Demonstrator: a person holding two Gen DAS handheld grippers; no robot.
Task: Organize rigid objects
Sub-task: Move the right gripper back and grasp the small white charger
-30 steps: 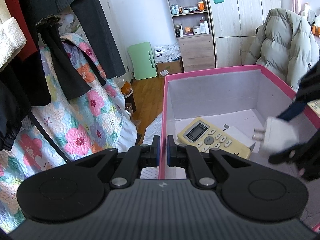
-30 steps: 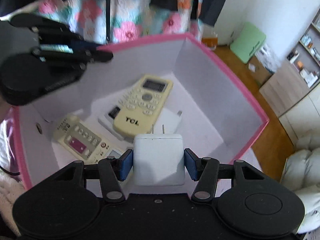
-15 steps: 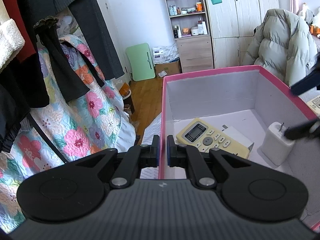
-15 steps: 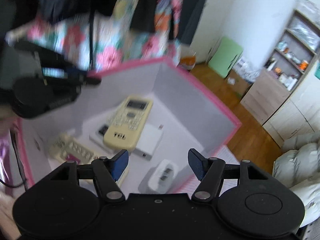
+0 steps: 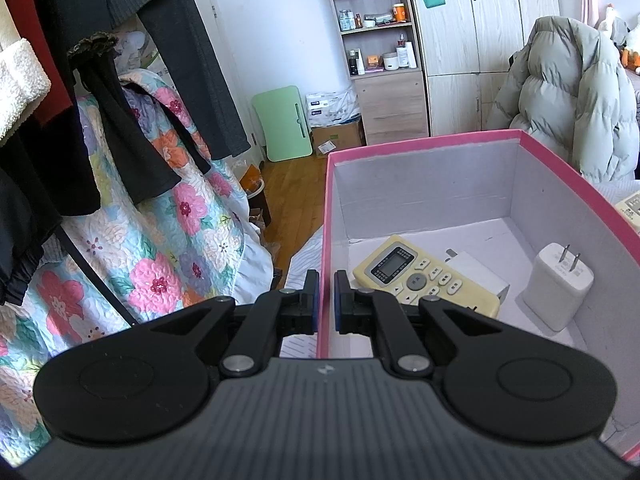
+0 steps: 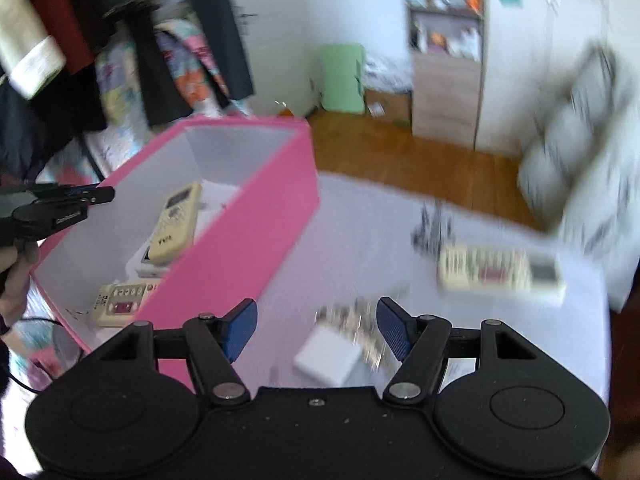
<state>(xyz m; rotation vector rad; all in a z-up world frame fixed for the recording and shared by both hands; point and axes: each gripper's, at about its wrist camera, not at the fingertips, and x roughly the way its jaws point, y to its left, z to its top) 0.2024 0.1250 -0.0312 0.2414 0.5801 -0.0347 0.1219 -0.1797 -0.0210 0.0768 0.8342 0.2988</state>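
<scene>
Chargers and remotes concern us: one white charger stands prongs-up inside the pink box, at 3 o'clock from the yellow remote. Our left hand-held gripper is clenched on the box wall. Our right hand-held gripper is released, with another white charger lying on the desk between its fingers, and a blurred remote at 2 o'clock.

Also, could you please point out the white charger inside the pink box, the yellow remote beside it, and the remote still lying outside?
white charger (image 5: 558, 286), left wrist view, its front face.
yellow remote (image 5: 420, 276), left wrist view, its keypad.
outside remote (image 6: 500, 272), right wrist view, blurred, its button panel.
</scene>
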